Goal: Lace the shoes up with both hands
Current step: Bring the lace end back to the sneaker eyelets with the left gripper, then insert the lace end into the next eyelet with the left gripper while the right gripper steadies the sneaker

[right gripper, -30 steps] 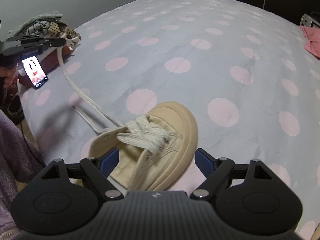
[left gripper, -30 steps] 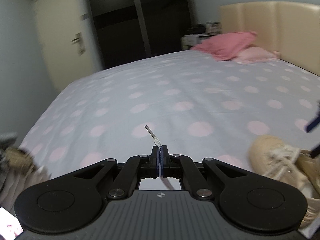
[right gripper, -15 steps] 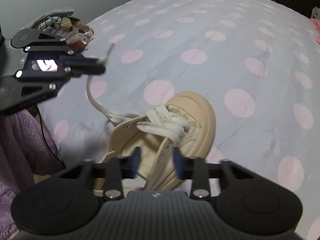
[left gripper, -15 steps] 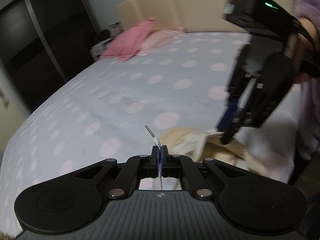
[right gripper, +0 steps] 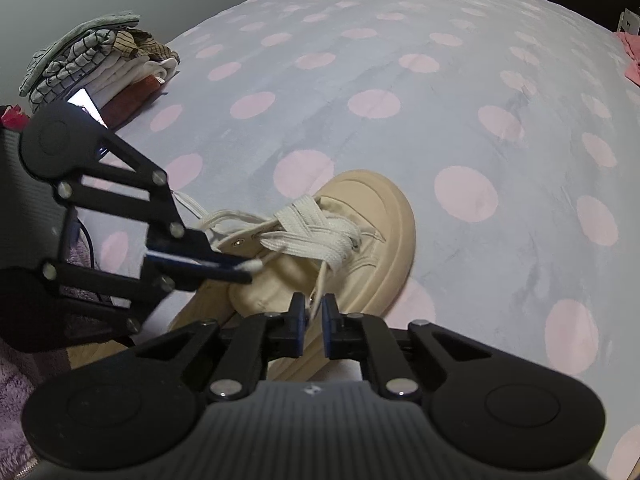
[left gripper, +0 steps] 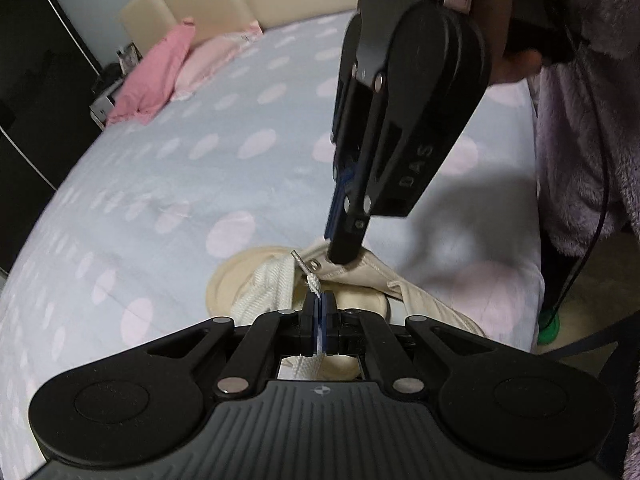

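- One beige sneaker (right gripper: 352, 236) is seen lying on the polka-dot bedsheet (right gripper: 400, 80).
- The white lace's tip (left gripper: 308, 274) is pinched by the left gripper (left gripper: 319, 308) above the eyelets.
- The shoe's eyelet flap (right gripper: 316, 300) is clamped by the right gripper (right gripper: 313, 316), whose jaws have just been closing.

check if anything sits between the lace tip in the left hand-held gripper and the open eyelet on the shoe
Nothing visible blocks it. The left hand-held gripper is shut on the lace, whose tip lies just short of the eyelet. The right hand-held gripper, jaws just closing, grips the eyelet flap right beside it, crowding the approach without covering the hole.
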